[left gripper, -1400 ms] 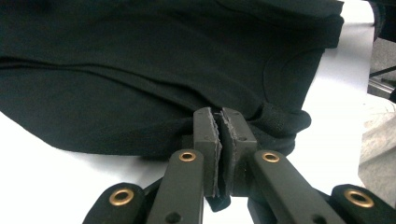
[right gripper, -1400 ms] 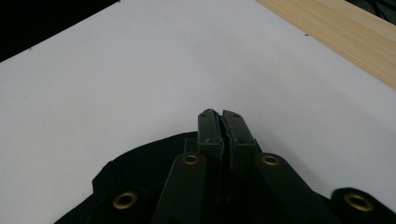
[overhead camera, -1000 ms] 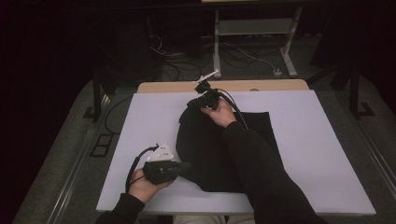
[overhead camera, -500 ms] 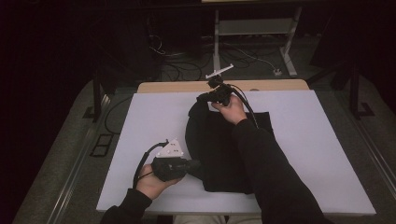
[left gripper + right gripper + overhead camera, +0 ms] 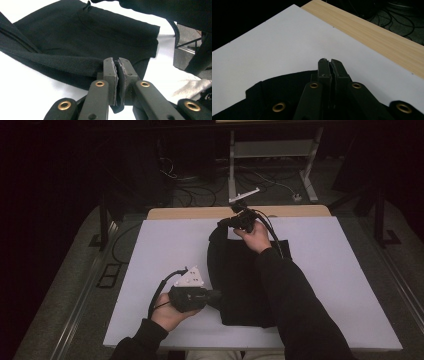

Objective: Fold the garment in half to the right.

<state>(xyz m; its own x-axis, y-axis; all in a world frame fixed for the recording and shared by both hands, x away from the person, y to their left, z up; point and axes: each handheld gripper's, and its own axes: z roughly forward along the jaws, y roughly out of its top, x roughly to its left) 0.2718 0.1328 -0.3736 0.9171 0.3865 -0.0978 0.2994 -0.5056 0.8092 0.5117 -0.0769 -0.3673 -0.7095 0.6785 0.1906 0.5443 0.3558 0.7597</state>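
Left of centre in the lower part of the high view, the left gripper (image 5: 214,296) is a black, hard-shelled tool with a grey three-cornered plate on top and a looping cable, held in the left hand (image 5: 167,312). Its jaws are closed on a fold at the lower left edge of the black cloth (image 5: 235,280); in the left gripper view the matte pads pinch the napped fabric flat.

The cloth is soft, dull and dark, roughly rectangular with a rounded left side. It lies at the middle of the frame on the bench (image 5: 150,270), partly under the right forearm, whose black sleeve (image 5: 295,305) runs to the lower right.

At upper centre the right gripper (image 5: 223,223), in the right hand (image 5: 255,236), is clamped on the cloth's upper left corner, its jaws pressed together on the hem in the right gripper view.

The bench carries a smooth white sheet over a pale wood top (image 5: 200,213) showing along the far edge. Beyond it the room is dark: grey floor, loose cables (image 5: 200,190), a white metal frame (image 5: 272,150).
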